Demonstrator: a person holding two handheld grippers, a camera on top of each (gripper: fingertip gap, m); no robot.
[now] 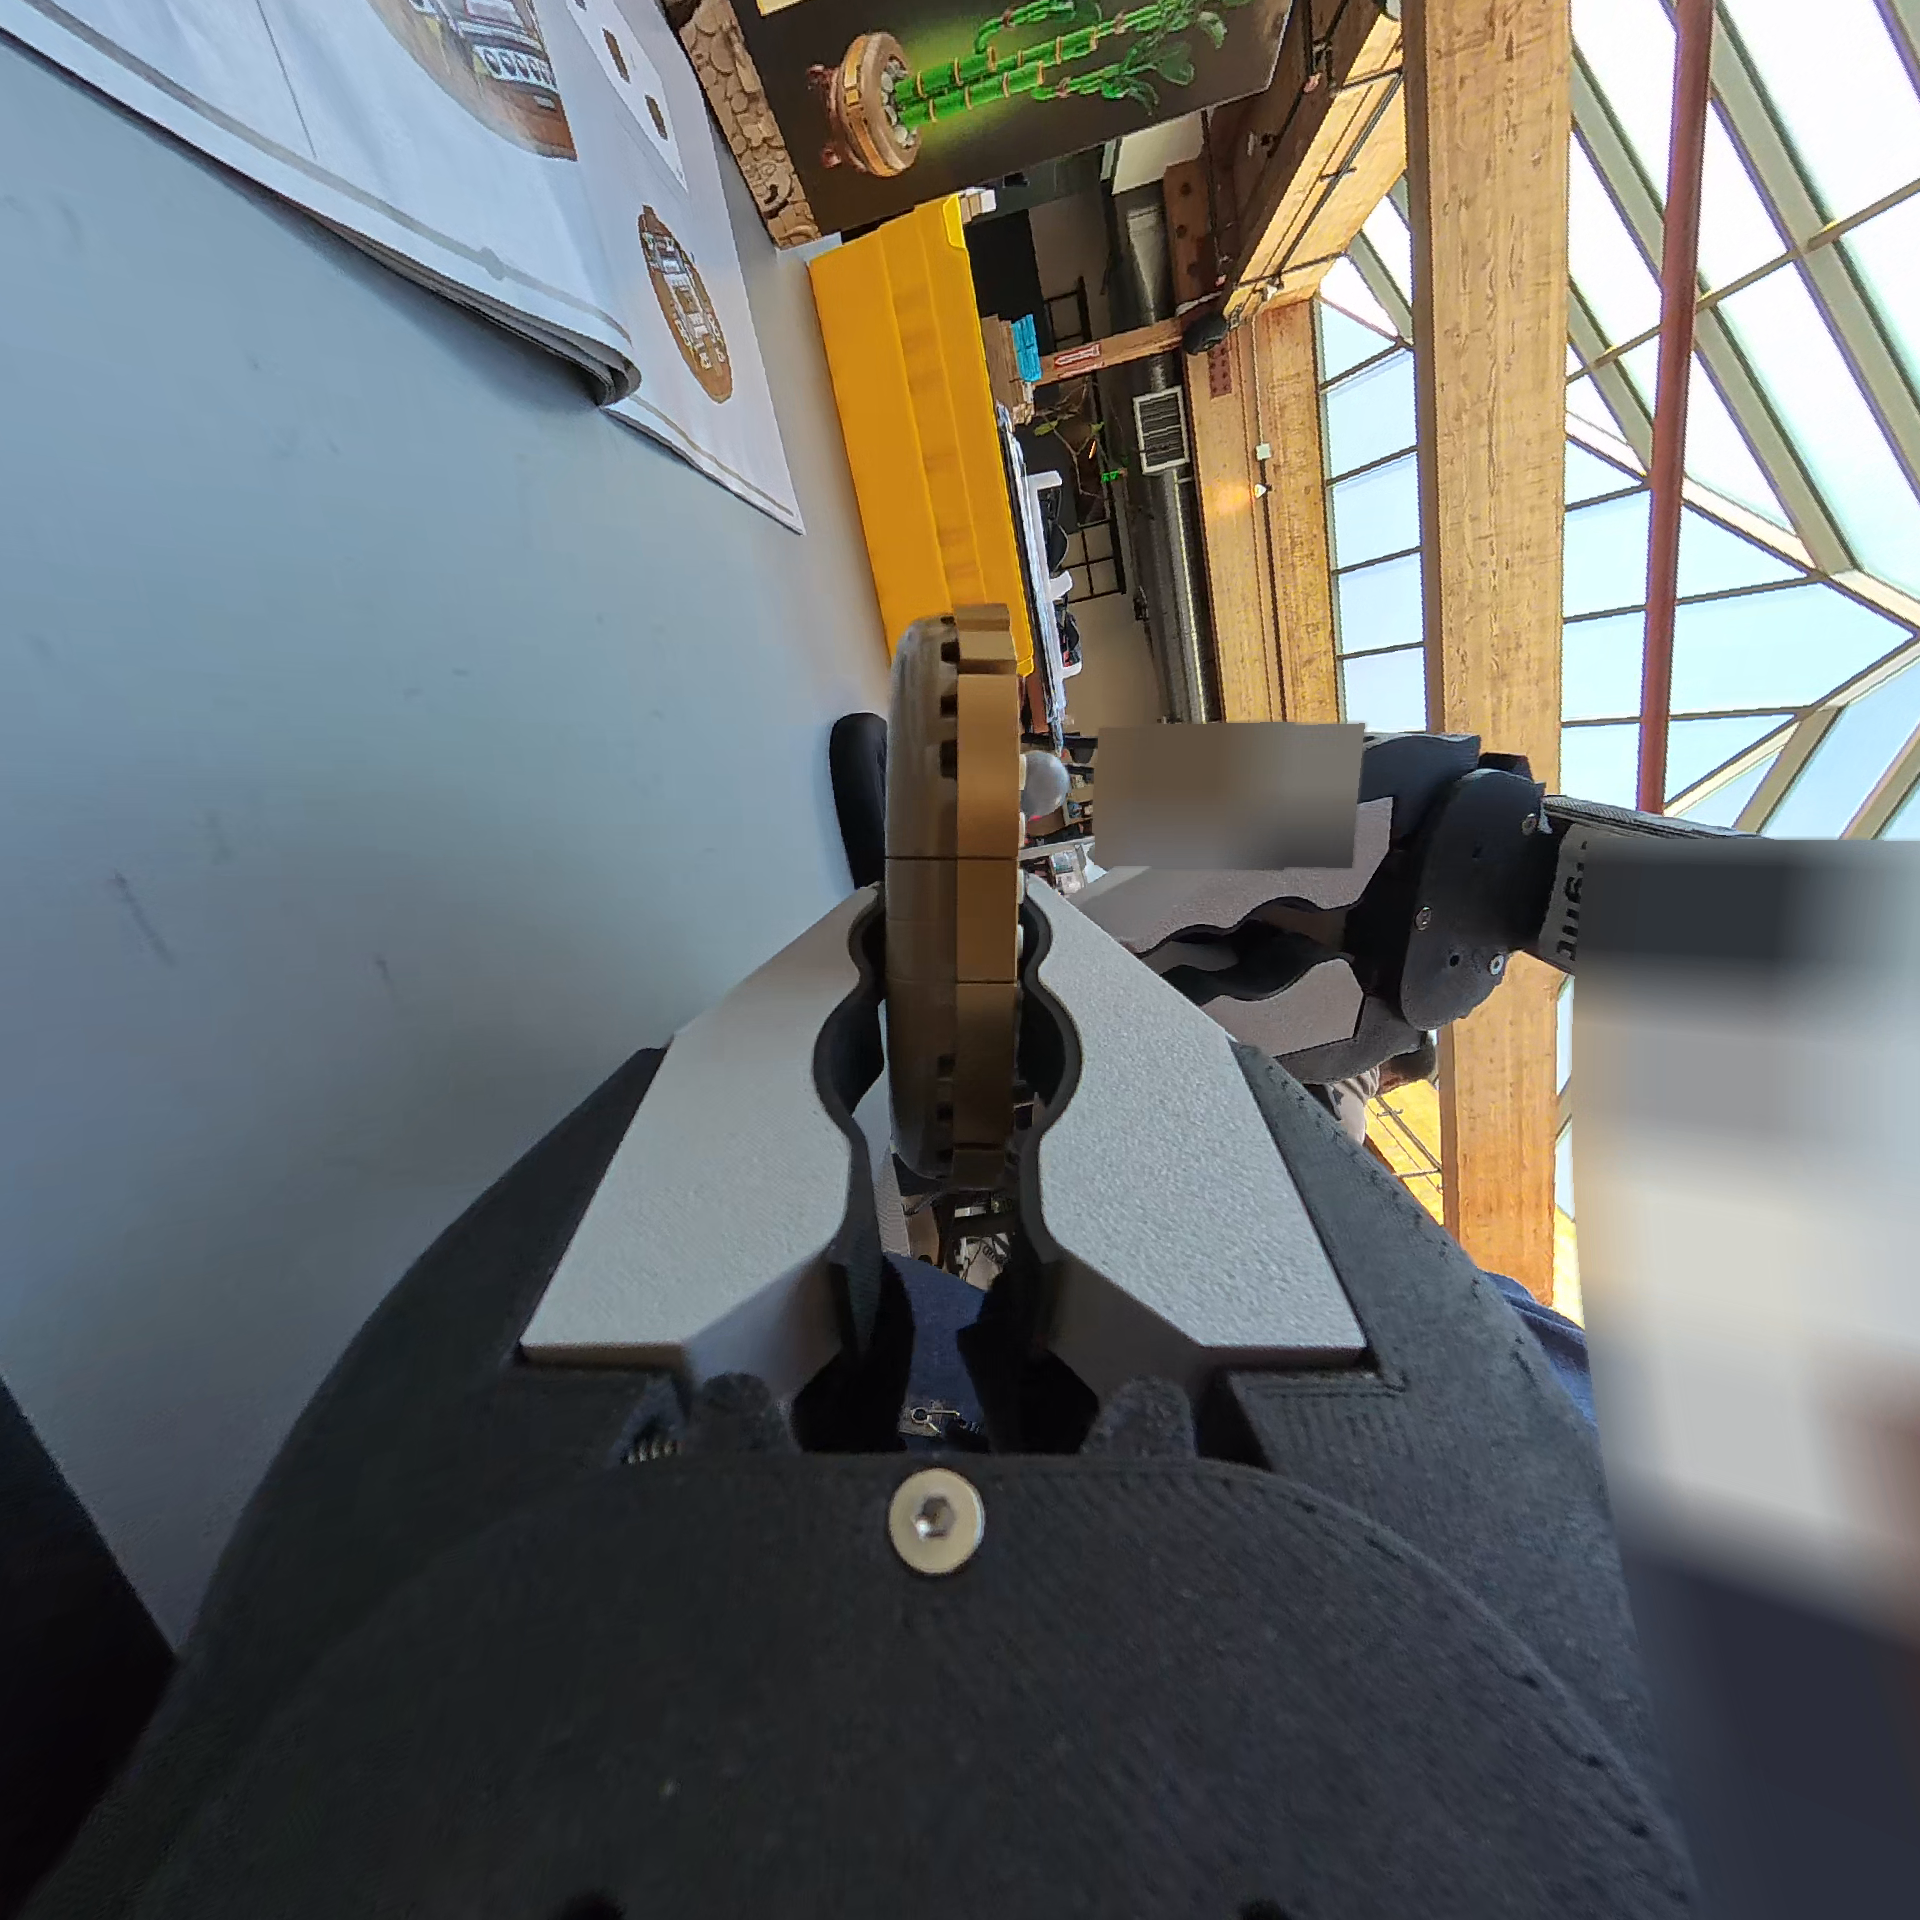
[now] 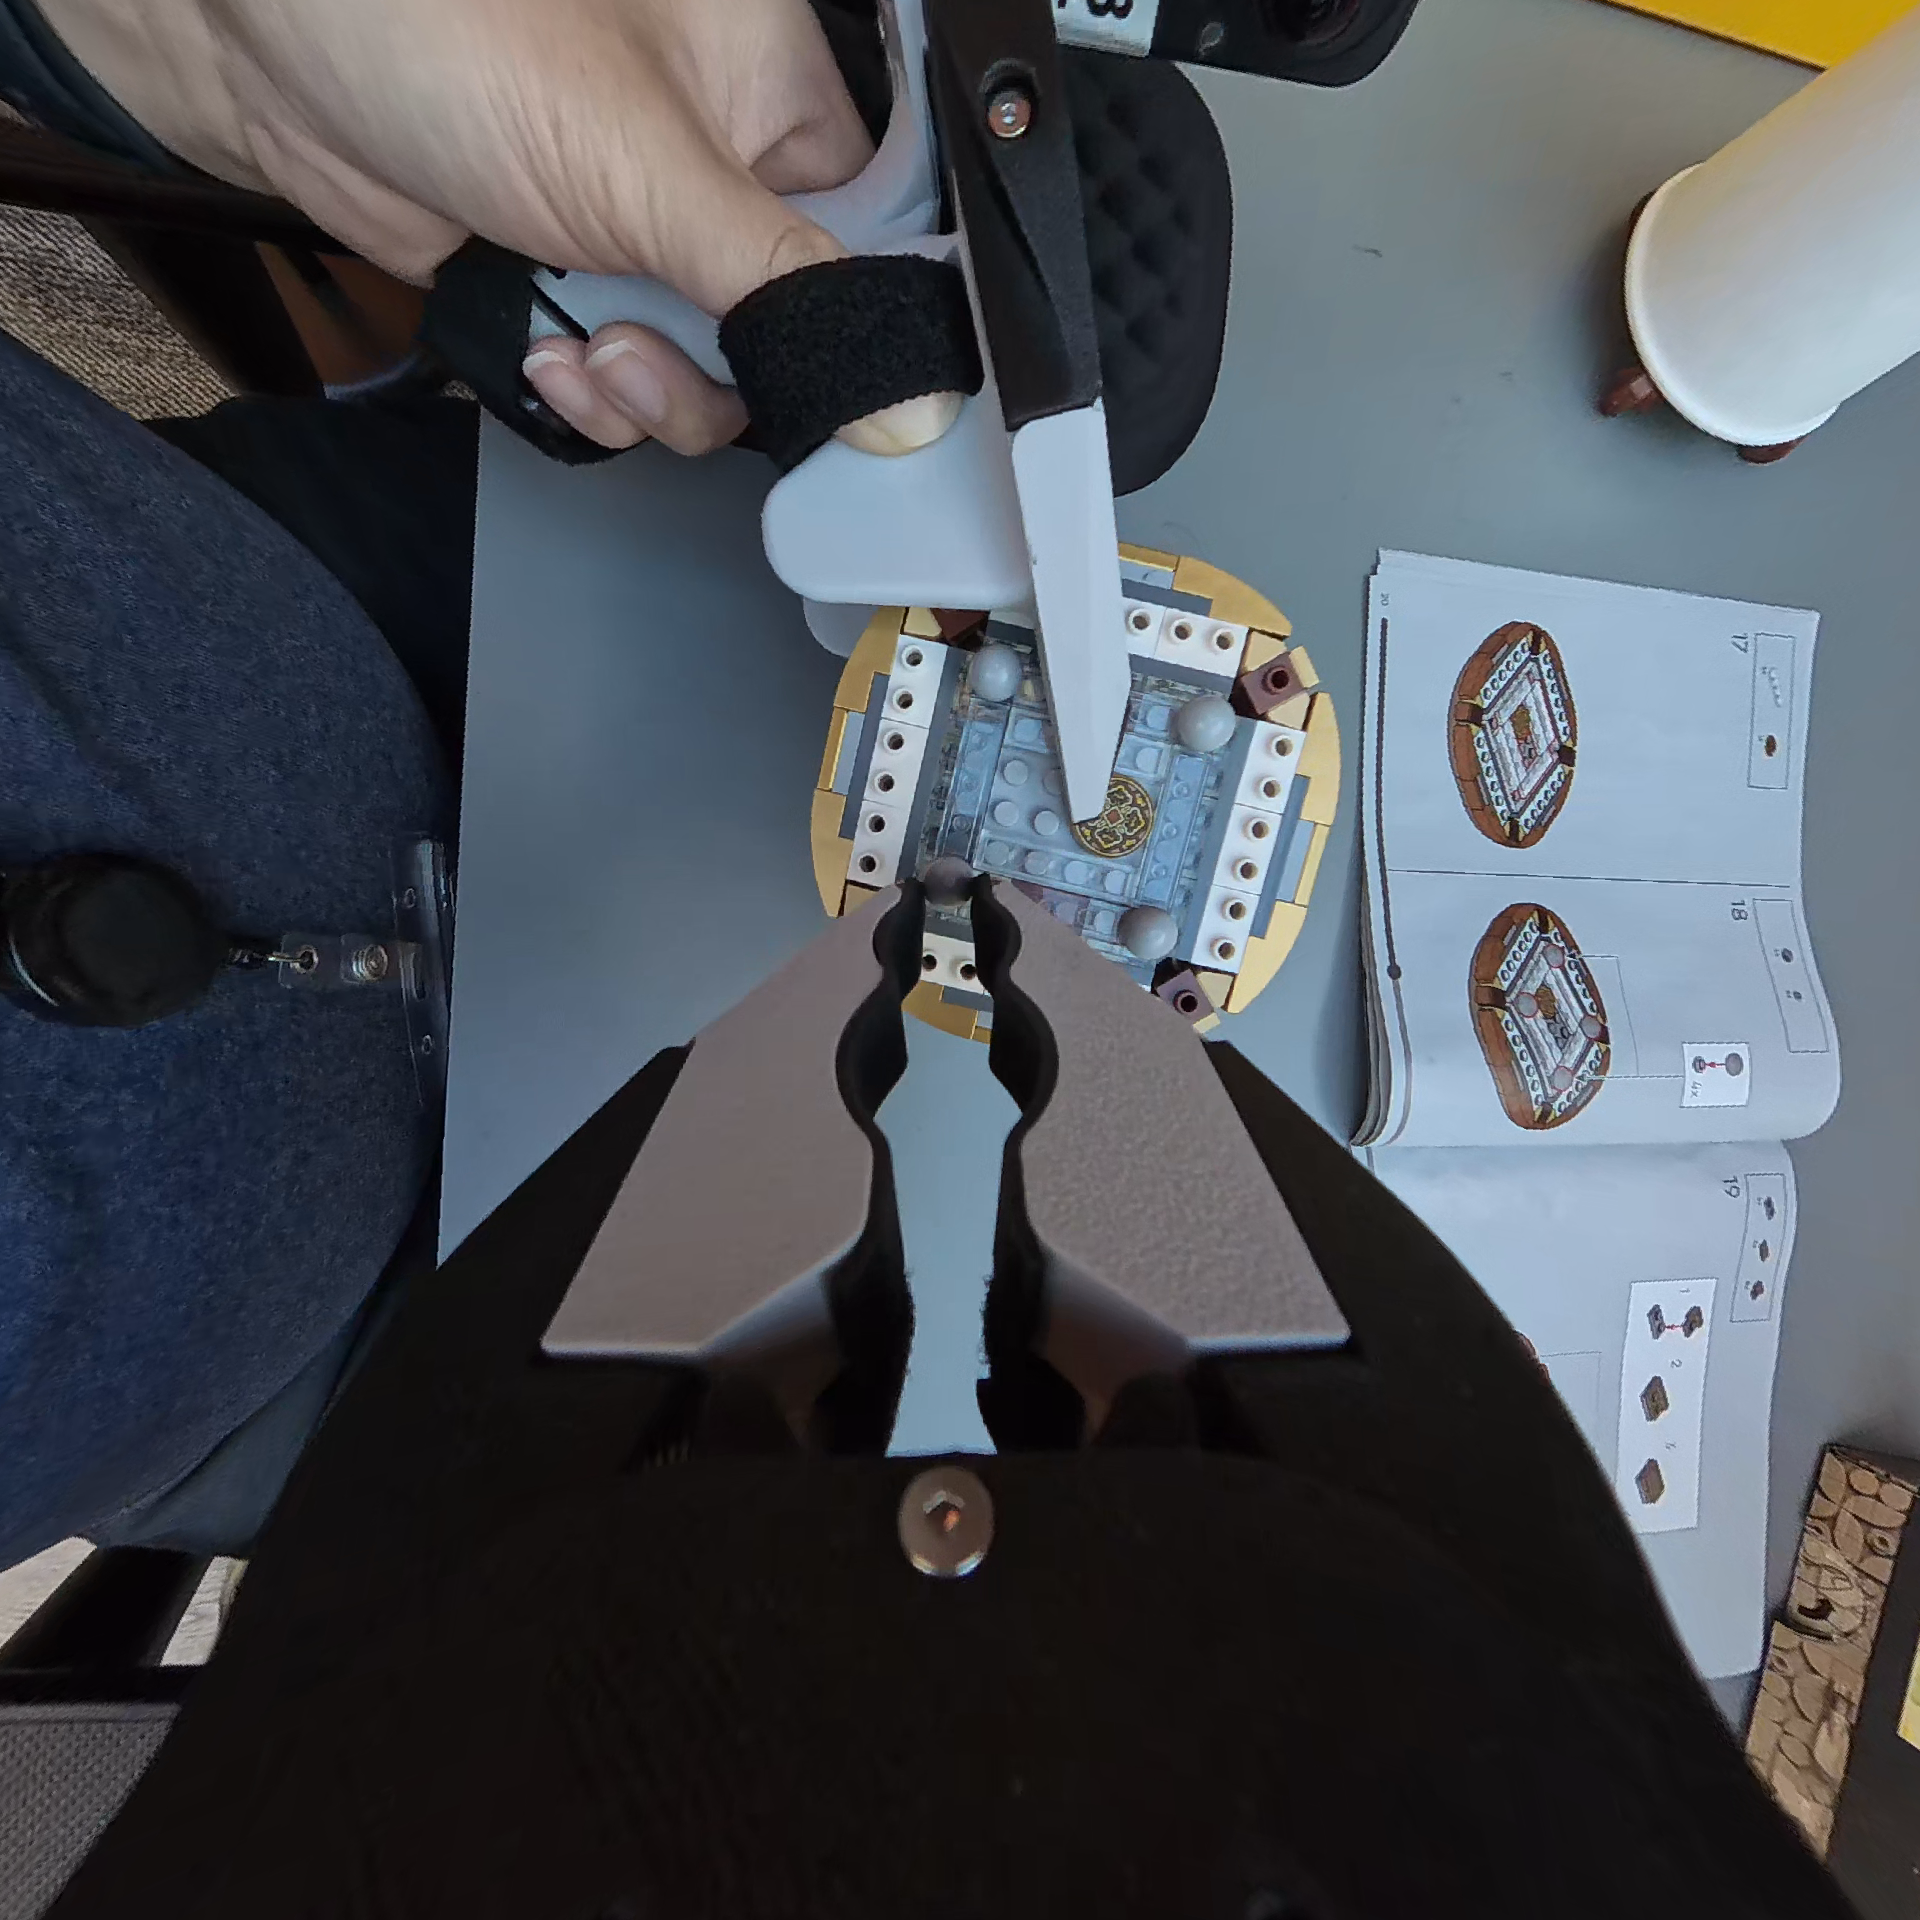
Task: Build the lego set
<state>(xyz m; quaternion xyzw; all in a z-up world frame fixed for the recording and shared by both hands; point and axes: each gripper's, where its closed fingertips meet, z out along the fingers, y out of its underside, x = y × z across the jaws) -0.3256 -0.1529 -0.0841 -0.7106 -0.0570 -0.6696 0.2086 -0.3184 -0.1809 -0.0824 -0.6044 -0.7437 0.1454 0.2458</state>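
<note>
Round lego base (image 2: 1070, 790) held on edge above the grey surface (image 2: 644, 831) by the left claw (image 1: 951, 914), clamped shut across its thickness, probably to keep the studded face turned toward the right claw (image 2: 948, 883). Right claw pinched shut on 1 grey ball piece (image 2: 948, 881) at the base's near corner, apparently pressing it down. 3 similar balls already on the other corners. Open instruction booklet (image 2: 1590, 883) just beside the base, for reference.
</note>
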